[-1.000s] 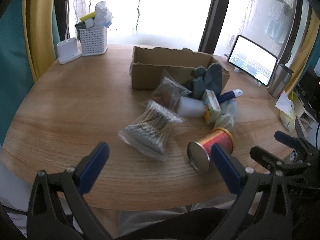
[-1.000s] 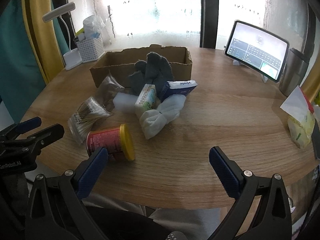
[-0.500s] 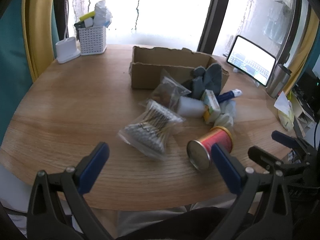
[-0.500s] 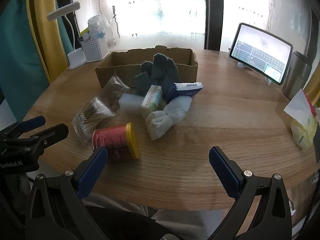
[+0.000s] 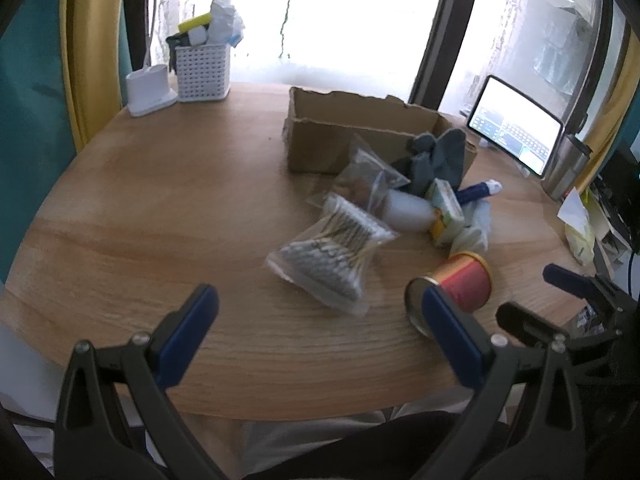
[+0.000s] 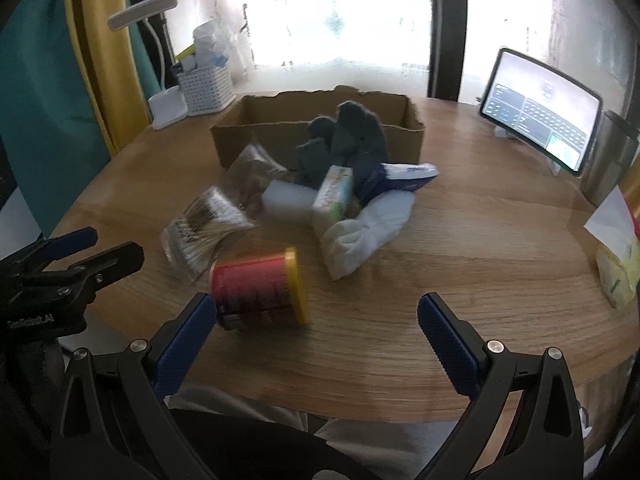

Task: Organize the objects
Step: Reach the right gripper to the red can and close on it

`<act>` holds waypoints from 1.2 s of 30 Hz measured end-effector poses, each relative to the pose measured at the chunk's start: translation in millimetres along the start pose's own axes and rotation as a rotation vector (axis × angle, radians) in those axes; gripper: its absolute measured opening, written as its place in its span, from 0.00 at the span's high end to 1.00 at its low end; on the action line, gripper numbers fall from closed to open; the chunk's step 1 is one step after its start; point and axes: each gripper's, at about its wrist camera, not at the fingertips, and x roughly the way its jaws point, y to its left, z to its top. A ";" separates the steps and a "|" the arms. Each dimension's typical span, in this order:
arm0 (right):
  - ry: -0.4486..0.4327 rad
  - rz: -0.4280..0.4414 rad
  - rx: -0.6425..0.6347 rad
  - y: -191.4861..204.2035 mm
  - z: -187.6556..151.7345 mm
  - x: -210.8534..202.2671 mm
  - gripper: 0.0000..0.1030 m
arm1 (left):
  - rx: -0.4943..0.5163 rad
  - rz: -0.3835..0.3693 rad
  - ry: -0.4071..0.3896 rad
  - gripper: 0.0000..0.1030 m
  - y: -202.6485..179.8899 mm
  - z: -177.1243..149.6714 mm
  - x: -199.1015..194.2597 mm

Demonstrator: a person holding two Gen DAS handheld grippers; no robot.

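A pile of objects lies on the round wooden table in front of an open cardboard box. It holds a bag of cotton swabs, a red can with a yellow lid on its side, a white sock, grey gloves, a small green carton, a white block and a blue tube. My left gripper is open and empty at the near table edge. My right gripper is open and empty, with the can just beyond its left finger.
A white basket and a lamp base stand at the back left. A tablet and a steel cup stand at the back right. A yellow packet lies at the right edge.
Both grippers have moved forward toward the pile, so the can and the swab bag are closer. Both stay open. Nothing on the table has moved.
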 end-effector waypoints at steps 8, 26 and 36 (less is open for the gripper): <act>0.043 0.003 -0.028 15.0 0.7 19.1 0.01 | -0.029 0.005 0.013 0.00 18.2 -4.0 7.7; 0.092 0.004 -0.062 29.3 4.8 52.1 0.08 | -0.052 0.011 0.066 0.00 34.0 -11.3 33.0; 0.109 0.073 -0.051 26.6 1.1 56.4 0.35 | -0.042 0.008 0.084 0.00 27.1 -14.7 39.0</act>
